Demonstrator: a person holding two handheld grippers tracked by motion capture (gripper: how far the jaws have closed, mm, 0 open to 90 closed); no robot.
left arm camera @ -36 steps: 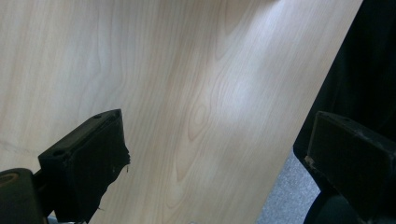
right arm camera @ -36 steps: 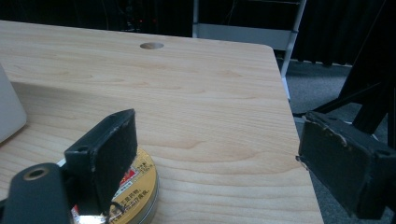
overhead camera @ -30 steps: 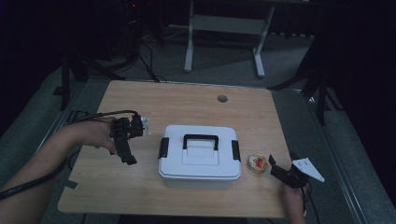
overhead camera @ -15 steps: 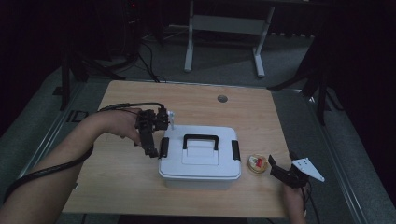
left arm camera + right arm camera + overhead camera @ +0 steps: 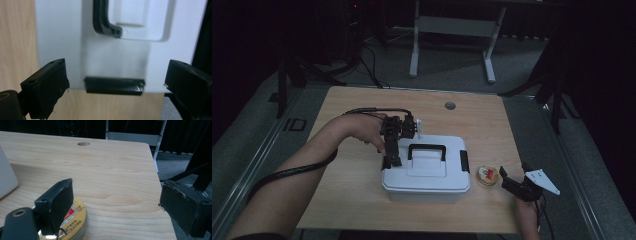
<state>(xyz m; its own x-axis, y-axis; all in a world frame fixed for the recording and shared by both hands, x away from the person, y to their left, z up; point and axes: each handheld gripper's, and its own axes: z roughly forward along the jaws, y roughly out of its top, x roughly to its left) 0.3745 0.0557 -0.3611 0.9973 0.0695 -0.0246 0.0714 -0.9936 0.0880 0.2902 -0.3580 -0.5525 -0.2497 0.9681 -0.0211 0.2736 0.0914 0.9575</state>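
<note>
A white plastic box (image 5: 427, 170) with a black carry handle (image 5: 427, 148) stands in the middle of the wooden table (image 5: 352, 190). My left gripper (image 5: 391, 158) hangs open over the box's left end. In the left gripper view its jaws stand wide apart on either side of the black side latch (image 5: 114, 86), with the handle (image 5: 105, 23) beyond. A small round yellow tin (image 5: 487, 175) lies right of the box. My right gripper (image 5: 513, 177) rests open just right of the tin, whose lid (image 5: 75, 218) shows beside the left jaw.
A cable hole (image 5: 450, 105) sits near the table's far edge. The table's right edge (image 5: 160, 187) runs close by the right gripper. A white-legged stand (image 5: 452, 30) is on the floor behind. The left gripper's cable (image 5: 297, 170) trails along the forearm.
My left gripper has moved right from the bare table beside the box to above the box's left end. The right gripper has stayed still.
</note>
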